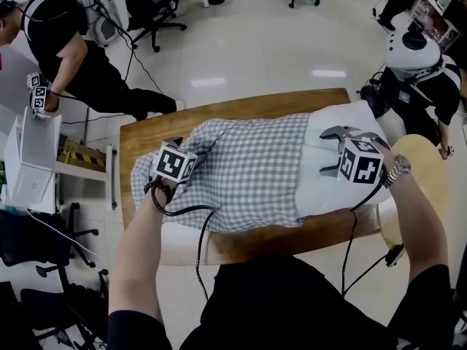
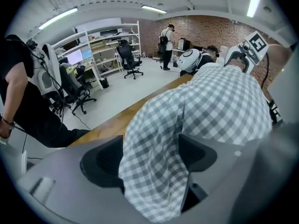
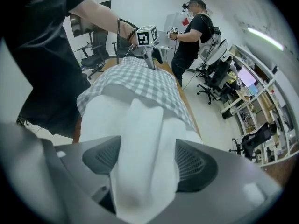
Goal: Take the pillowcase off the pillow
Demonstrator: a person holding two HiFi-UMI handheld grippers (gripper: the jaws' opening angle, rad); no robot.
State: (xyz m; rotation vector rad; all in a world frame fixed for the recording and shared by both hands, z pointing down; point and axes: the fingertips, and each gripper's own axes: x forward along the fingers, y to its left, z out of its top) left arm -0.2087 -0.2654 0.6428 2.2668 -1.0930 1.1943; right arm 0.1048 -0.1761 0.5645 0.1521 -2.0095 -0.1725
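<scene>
Pillowcase (image 1: 248,170): grey-and-white check, covering the left part of a white pillow (image 1: 332,195) that lies along a wooden table (image 1: 241,108); the pillow's right end is bare. Left gripper (image 2: 152,157): jaws wide apart, a bunched fold of the check cloth between them, unclamped. Right gripper (image 3: 147,160): jaws wide apart, astride a ridge of the bare pillow.
</scene>
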